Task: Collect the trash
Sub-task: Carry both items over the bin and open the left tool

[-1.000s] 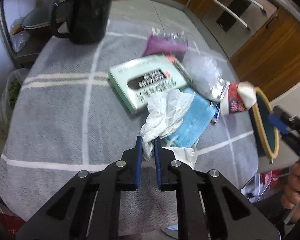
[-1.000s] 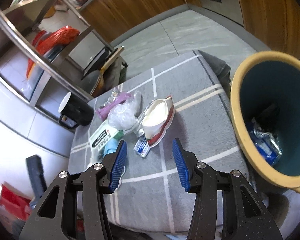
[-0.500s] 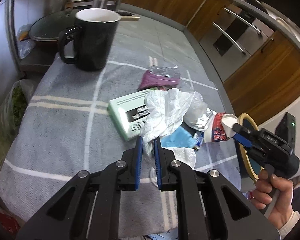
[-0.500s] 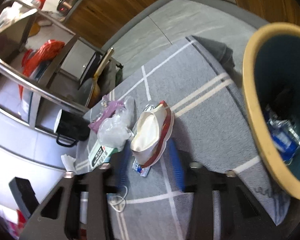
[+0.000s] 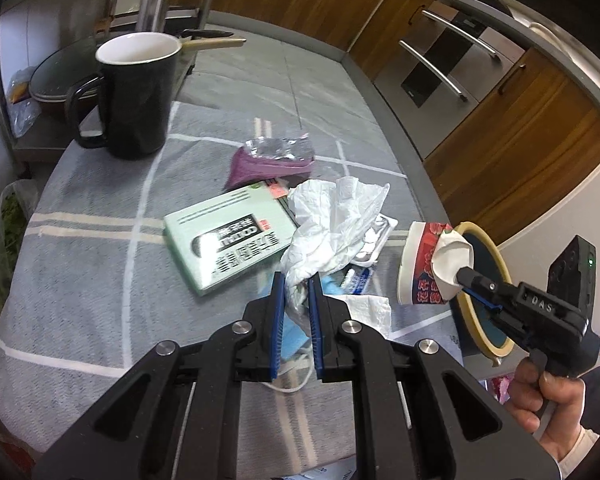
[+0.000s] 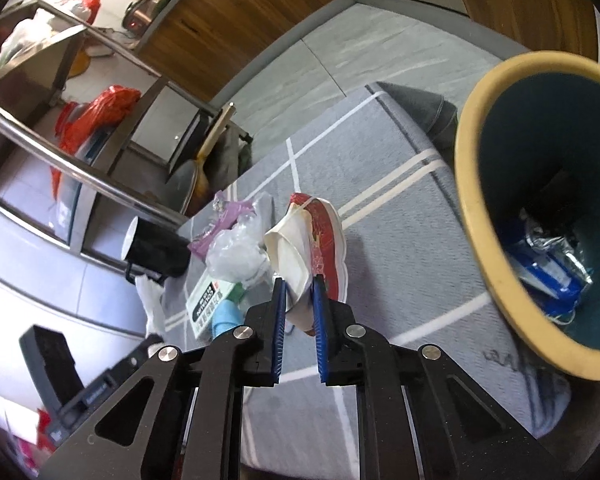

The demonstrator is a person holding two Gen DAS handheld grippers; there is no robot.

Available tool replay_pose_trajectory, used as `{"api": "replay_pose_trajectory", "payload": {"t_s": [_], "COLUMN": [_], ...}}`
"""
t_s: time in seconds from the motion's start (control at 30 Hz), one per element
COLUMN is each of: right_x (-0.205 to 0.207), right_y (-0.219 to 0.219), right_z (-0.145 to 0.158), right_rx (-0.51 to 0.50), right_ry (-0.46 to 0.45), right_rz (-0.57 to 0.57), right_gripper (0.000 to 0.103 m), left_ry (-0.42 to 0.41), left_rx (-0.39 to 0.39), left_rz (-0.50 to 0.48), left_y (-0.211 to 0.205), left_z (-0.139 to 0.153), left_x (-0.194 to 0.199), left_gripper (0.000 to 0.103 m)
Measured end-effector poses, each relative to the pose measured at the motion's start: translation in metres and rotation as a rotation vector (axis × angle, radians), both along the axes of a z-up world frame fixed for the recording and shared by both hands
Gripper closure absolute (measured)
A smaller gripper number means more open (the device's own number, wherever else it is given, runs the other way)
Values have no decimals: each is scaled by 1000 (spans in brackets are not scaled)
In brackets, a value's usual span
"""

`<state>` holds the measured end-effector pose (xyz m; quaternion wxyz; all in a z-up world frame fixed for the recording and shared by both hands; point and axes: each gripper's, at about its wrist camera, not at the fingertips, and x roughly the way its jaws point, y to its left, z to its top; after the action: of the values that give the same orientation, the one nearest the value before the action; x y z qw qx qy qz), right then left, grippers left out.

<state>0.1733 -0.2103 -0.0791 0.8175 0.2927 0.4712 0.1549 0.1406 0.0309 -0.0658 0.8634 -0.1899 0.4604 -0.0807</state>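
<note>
Both grippers pinch trash over the gray table.

The left gripper (image 5: pixel 296 280) pinches a crumpled white tissue (image 5: pixel 332 220) between its blue pads, and the tissue stands up above the gray checked cloth (image 5: pixel 92 240). The right gripper (image 6: pixel 299 286) pinches a squashed red and white paper cup (image 6: pixel 312 236) by its rim. The left view shows things the right view mostly hides: a green box (image 5: pixel 228 236) lying flat, a purple wrapper (image 5: pixel 268 160) behind it, a blue face mask (image 5: pixel 292 332) under the gripper, and a black mug (image 5: pixel 134 94) standing far back. It also shows the person's hand (image 5: pixel 548 396) holding the right gripper. The right view looks down into the trash bin (image 6: pixel 472 200), which has a yellow rim and is blue inside. Blue and silver wrappers (image 6: pixel 552 264) lie at the bottom. The bin stands beside the table edge, to the right of the cup.
</note>
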Motion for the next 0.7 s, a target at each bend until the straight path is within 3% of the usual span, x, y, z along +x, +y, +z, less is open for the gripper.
{"api": "replay_pose_trajectory", "payload": {"t_s": [0.3, 0.7], "right_x": [-30, -73], "right_y": [-16, -43], "right_z": [31, 68], "right_rx": [-71, -254], "right_ry": [-77, -193], "right_rz": [41, 54], "right_gripper": [89, 89], "left_ry": [-55, -90], "left_rx": [-17, -40], "left_rz": [-61, -166], "left_y": [-30, -84], "left_z": [17, 33], "left_x": [1, 4], "left_gripper": [92, 92]}}
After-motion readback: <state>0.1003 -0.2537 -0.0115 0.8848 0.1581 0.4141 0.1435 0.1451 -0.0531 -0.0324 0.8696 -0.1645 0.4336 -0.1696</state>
